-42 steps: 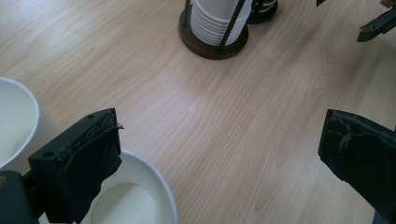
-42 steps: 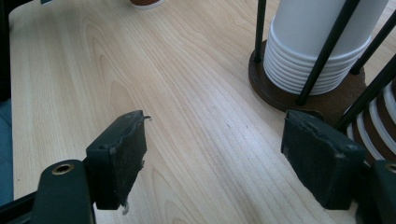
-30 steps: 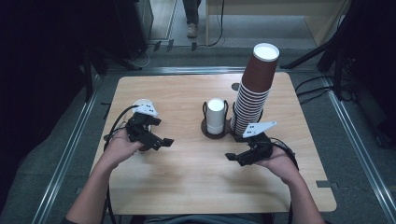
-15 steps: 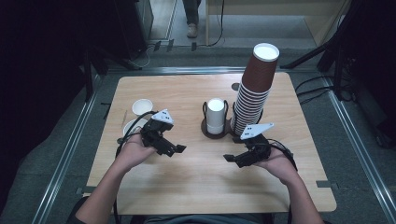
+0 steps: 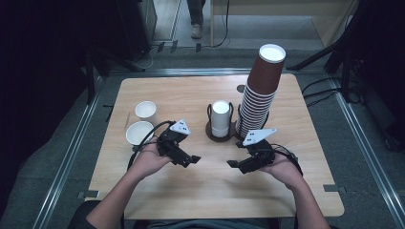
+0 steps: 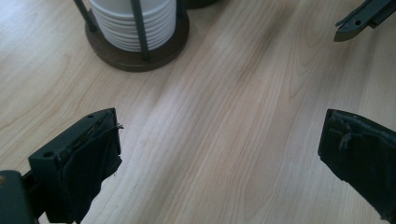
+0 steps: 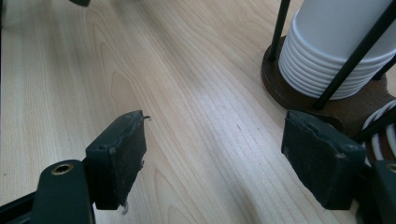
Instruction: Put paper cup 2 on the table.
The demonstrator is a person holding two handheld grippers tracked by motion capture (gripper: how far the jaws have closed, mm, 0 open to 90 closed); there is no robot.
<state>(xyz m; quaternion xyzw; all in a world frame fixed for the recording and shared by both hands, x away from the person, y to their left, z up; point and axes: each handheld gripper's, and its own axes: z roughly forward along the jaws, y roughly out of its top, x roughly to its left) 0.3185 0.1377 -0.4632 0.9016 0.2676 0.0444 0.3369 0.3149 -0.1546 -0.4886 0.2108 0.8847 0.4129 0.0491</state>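
**Both grippers empty over mid-table; paper cups are the work in hand**

Far left, 2 loose white cups stand upright on the table (image 5: 296,200): the near cup (image 5: 139,132) just beside the left gripper (image 5: 187,160), the far cup (image 5: 145,110) behind it, close together. Judged light, thin-walled and easily crushed or tipped; best taken at the rim or upper wall with gentle closure.

The left gripper has its jaws spread wide with nothing between them, hovering over bare wood.

At centre, the white cup stack (image 5: 220,118) sits in a wire holder (image 5: 220,132); its upright rods limit side access, so lifting from above looks safer.

The right gripper (image 5: 237,165) is likewise spread and empty.

Right of centre, the tall brown cup stack (image 5: 260,90) leans slightly and would likely topple if bumped.

Open room lies along the near half of the table; the loose cups stand near the left edge.
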